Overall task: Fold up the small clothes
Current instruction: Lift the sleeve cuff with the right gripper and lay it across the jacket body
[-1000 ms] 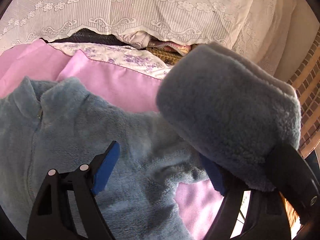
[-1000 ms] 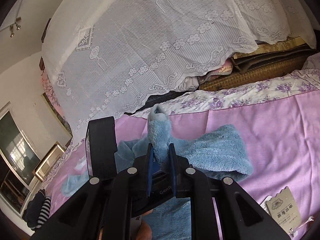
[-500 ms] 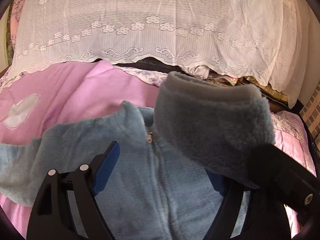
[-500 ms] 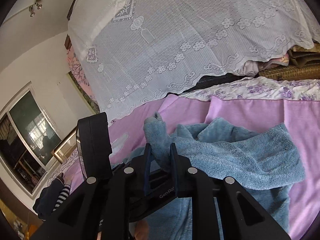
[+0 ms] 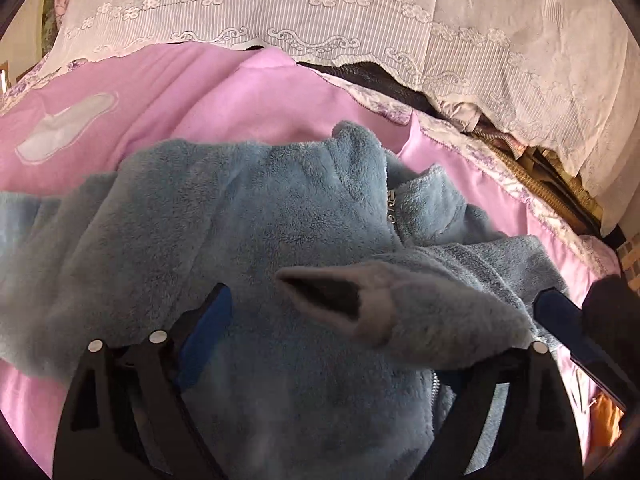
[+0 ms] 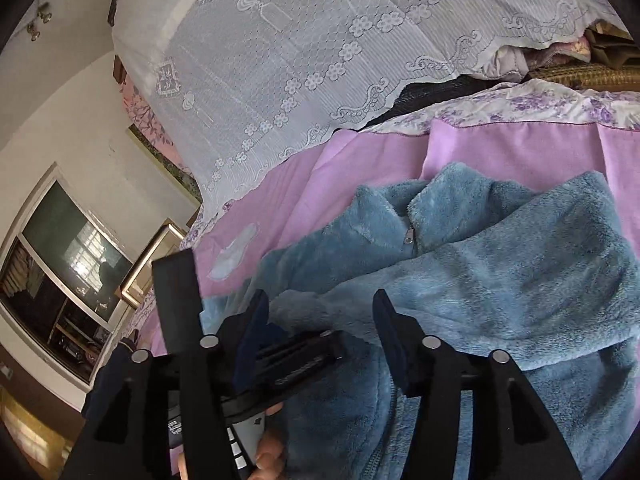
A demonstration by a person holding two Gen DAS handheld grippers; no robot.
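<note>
A blue fleece jacket (image 5: pixel 280 208) lies front up on the pink sheet (image 5: pixel 160 92), its zip pull (image 5: pixel 391 208) at the collar. One sleeve is folded across the chest, and its cuff (image 5: pixel 352 304) lies between the widely spread jaws of my left gripper (image 5: pixel 380 300). Those jaws are opening, and the left finger stands well away from the cuff. In the right wrist view the jacket (image 6: pixel 520 272) has a sleeve laid over its front. My right gripper (image 6: pixel 320 300) is opening just above the fleece and grips nothing. The left gripper's black body (image 6: pixel 300 364) shows between its fingers.
A white lace cover (image 5: pixel 360 8) drapes over piled bedding behind the jacket, with folded blankets (image 6: pixel 580 72) at the right. A white patch (image 5: pixel 64 124) lies on the sheet to the left. A window (image 6: pixel 60 264) and a framed picture (image 6: pixel 152 264) stand beyond the bed. A hand (image 6: pixel 268 460) shows below.
The right gripper was shut on a raised sleeve end and has let it go, jaws now apart. The cuff raised by the left gripper's right finger now lies on the jacket front, jaws wider.
</note>
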